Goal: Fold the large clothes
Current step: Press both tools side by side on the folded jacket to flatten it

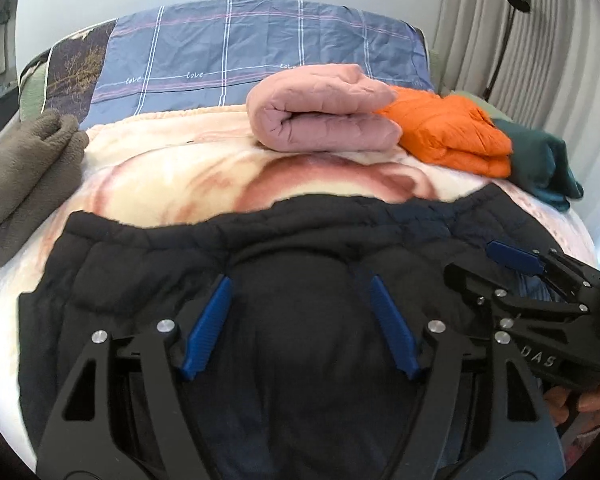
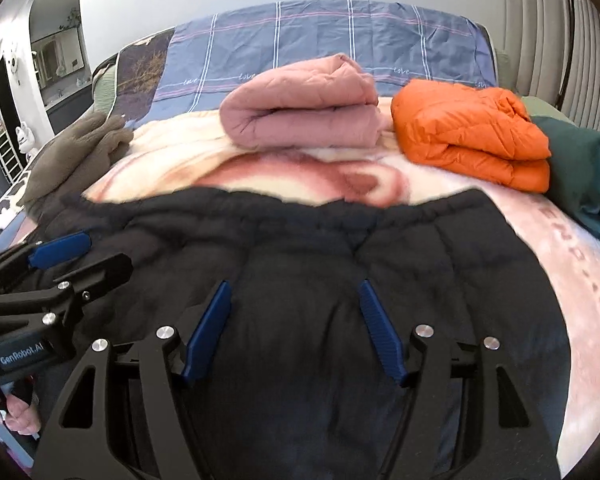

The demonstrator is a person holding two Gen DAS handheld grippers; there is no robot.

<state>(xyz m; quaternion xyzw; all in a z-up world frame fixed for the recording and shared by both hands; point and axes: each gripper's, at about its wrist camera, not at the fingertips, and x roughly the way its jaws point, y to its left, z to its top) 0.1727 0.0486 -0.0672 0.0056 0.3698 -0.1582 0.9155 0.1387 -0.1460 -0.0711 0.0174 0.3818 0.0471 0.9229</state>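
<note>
A black quilted jacket [image 1: 300,264] was spread across the near half of the bed, over a cream and pink blanket [image 1: 172,168], its far edge lying roughly straight across, presumably laid flat so that a fold could be made. The left gripper [image 1: 300,320] was held low above the middle of the garment, its blue-padded tongs spread wide with nothing between them; the right gripper [image 2: 294,326] was held just beside it over the same dark cloth, its tongs likewise wide and empty. Both seemed poised to take the near fabric, though no grasp had been made. Beyond the jacket, well apart from it, a folded pink quilted garment [image 2: 304,108] and a folded orange puffer jacket [image 2: 472,140] were set touching each other, probably as finished pieces. A dark green garment [image 2: 580,172] was seen at the right edge, a grey-brown fleece [image 1: 24,172] at the left, and a blue checked pillow [image 1: 260,48] behind.
</note>
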